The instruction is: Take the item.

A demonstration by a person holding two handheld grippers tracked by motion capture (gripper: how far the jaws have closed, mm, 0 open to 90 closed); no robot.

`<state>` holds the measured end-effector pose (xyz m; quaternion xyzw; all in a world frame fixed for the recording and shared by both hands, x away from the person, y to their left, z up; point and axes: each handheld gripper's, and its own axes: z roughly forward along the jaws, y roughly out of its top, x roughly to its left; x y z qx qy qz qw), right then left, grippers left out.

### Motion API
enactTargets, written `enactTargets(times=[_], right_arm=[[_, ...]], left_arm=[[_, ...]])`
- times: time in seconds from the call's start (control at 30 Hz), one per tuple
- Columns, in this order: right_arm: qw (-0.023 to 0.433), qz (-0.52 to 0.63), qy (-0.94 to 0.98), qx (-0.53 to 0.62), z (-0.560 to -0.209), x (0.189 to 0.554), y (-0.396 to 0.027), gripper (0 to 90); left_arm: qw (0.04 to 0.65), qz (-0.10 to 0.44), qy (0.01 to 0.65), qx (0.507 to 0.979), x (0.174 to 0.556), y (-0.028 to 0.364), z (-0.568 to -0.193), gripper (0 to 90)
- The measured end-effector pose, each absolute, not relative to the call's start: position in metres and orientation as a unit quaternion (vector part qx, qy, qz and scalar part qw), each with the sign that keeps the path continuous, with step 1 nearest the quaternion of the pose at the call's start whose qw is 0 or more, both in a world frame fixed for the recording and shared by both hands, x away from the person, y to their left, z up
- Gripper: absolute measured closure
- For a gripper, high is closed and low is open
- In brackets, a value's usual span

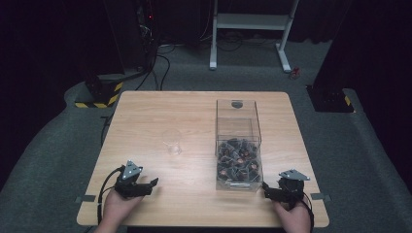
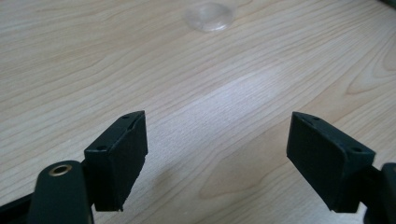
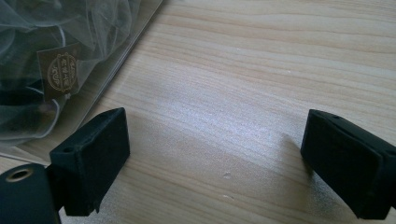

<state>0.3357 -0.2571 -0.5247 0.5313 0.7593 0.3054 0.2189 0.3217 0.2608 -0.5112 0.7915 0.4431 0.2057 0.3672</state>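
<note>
A clear plastic box [image 1: 238, 145] stands right of the table's middle, its lower part holding several small dark mesh pouches with brown tags [image 1: 239, 162]. A small clear cup [image 1: 172, 141] stands left of it; the left gripper view catches its base [image 2: 209, 17] at the top. My left gripper [image 1: 148, 184] rests open near the front left edge, jaws wide apart [image 2: 215, 158] over bare wood. My right gripper [image 1: 268, 190] is open by the box's front right corner, nothing between its jaws [image 3: 217, 161]. The box wall and a tagged pouch [image 3: 60, 70] lie to its left.
The wooden table [image 1: 194, 116] sits on grey carpet. Behind it stand a white frame [image 1: 250, 29] and dark equipment with cables. Tape marks [image 1: 85, 198] sit at the table's front corners.
</note>
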Motion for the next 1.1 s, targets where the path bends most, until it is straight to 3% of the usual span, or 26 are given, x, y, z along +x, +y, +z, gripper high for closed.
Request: enactTargets(times=[0.5, 1.1], right_arm=[[0.219, 0.306, 0.759, 0.531, -0.525, 0.336, -0.257, 7.8], [0.219, 0.306, 0.759, 0.531, -0.525, 0.336, -0.257, 7.8]], left_arm=[[0.409, 0.172, 0.420, 0.792, 0.320, 0.248, -0.503, 16.0], [0.424, 0.182, 0.404, 0.790, 0.322, 0.235, -0.490, 17.2]])
